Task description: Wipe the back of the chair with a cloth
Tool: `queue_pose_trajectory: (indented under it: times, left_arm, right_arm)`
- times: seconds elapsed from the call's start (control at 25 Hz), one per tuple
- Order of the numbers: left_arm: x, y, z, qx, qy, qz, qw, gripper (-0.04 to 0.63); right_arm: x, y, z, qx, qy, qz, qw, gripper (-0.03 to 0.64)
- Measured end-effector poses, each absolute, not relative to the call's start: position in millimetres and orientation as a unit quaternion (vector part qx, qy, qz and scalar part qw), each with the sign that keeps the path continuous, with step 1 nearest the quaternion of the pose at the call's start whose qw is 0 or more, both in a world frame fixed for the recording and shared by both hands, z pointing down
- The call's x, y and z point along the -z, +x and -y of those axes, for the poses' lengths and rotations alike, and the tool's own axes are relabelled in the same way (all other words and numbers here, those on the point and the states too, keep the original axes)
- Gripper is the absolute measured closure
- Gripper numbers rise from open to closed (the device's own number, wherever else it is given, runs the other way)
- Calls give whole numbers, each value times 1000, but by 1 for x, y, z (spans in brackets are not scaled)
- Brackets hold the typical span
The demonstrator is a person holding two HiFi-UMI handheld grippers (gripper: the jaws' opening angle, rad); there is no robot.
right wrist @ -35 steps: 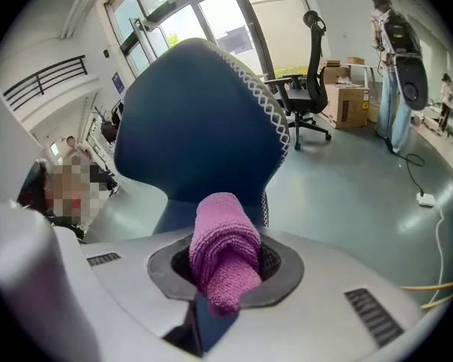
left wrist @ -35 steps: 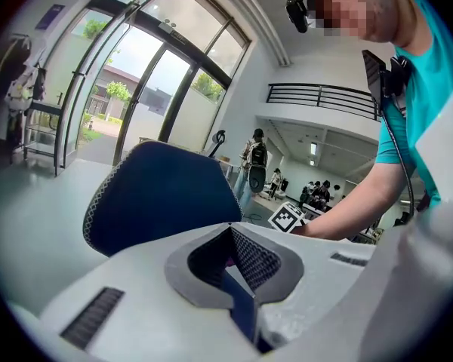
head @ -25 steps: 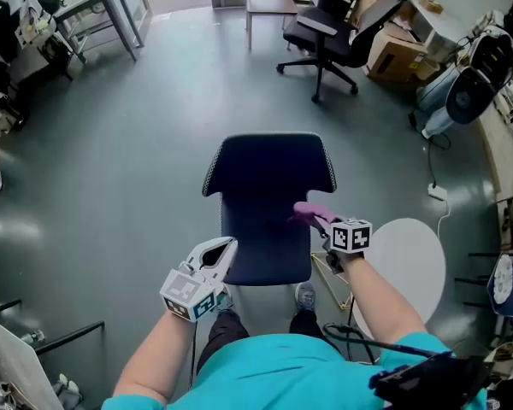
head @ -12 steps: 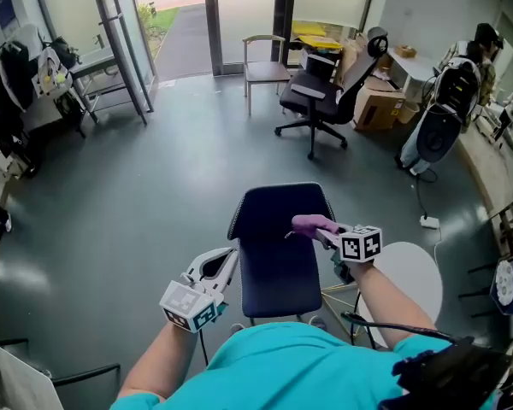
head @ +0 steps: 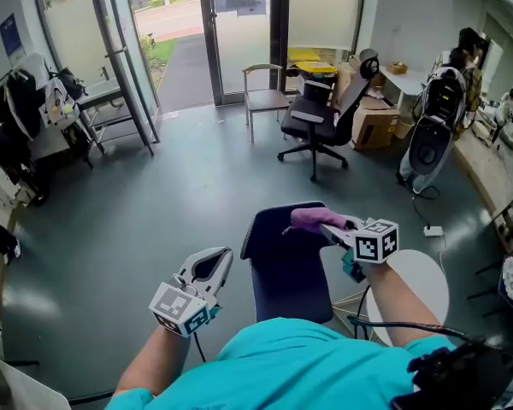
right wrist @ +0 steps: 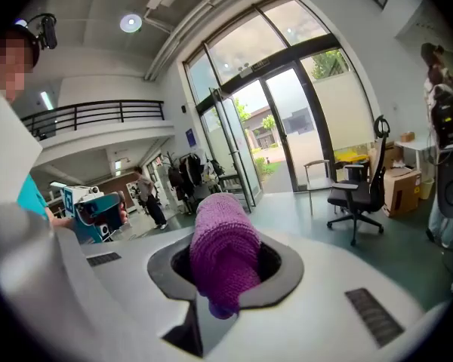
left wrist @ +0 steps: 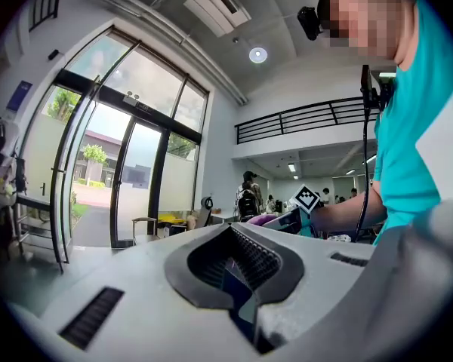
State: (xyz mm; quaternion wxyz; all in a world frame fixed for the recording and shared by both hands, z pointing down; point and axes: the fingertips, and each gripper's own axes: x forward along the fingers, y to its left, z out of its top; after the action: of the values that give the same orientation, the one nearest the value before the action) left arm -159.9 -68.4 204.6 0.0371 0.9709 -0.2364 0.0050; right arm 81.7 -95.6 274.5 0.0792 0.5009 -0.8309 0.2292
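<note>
Office: swivel chair [head: 323, 114], glass doors [head: 239, 37]

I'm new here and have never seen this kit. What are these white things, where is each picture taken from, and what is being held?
No robot here: a person holds a two-jaw gripper in each hand. One picture comes from a camera on the person's head, looking down; the other two from cameras riding on each gripper, looking along its jaws. The right gripper is shut on a purple cloth, near the top of a dark blue chair that stands on the grey floor. The left gripper is shut and empty, left of the chair.
</note>
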Motion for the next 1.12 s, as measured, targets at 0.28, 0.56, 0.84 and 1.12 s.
queue_pose_trajectory:
  times: [0.28,0.56,0.84,1.12]
  left_arm:
    - [-133,-196,23,44,965,260,0,591]
    - [-106,-67,32,68,955,289,12,591]
    - [-93,-9,10,55,964,261,3,591]
    - [-90,-3,-6,47,970,239,10,591]
  right_arm:
    - [-190,41,25,-154,463,869,80,539]
    - [-142,160,24,-101,416,900,76,540]
    - [-123,186,-6,-70,390,916,59,540]
    - [-121,176,-16,-84,390,916,29,540]
